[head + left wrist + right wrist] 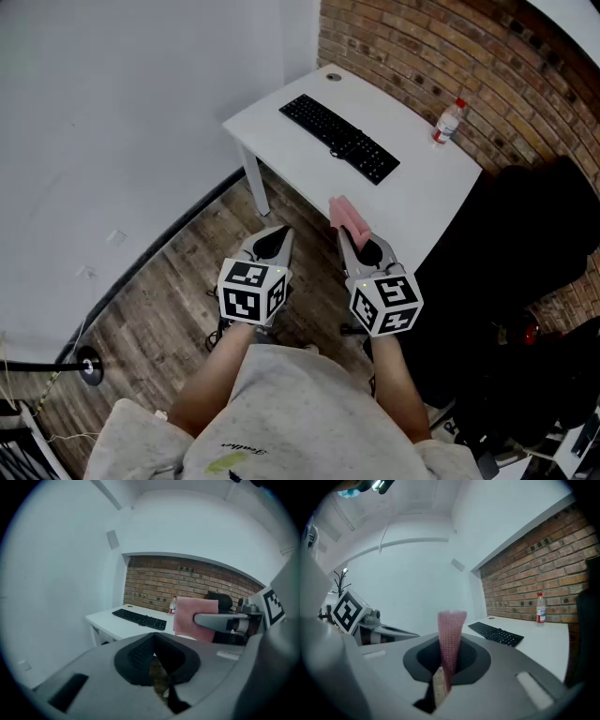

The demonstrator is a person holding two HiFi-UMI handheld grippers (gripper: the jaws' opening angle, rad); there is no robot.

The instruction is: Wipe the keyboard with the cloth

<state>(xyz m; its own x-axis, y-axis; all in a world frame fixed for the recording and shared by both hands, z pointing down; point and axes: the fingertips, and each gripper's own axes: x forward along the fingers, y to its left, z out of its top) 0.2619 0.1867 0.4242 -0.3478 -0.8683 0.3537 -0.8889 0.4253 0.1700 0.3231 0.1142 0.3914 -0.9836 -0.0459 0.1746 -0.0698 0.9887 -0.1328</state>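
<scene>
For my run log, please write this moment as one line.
wiping: not started | left gripper: shut, empty | right gripper: shut on pink cloth | keyboard: on white table, untouched

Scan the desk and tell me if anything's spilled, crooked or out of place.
Nothing stands out. The keyboard lies flat on the white desk, the bottle stands upright by the brick wall, and the right gripper holds the pink cloth.
</scene>
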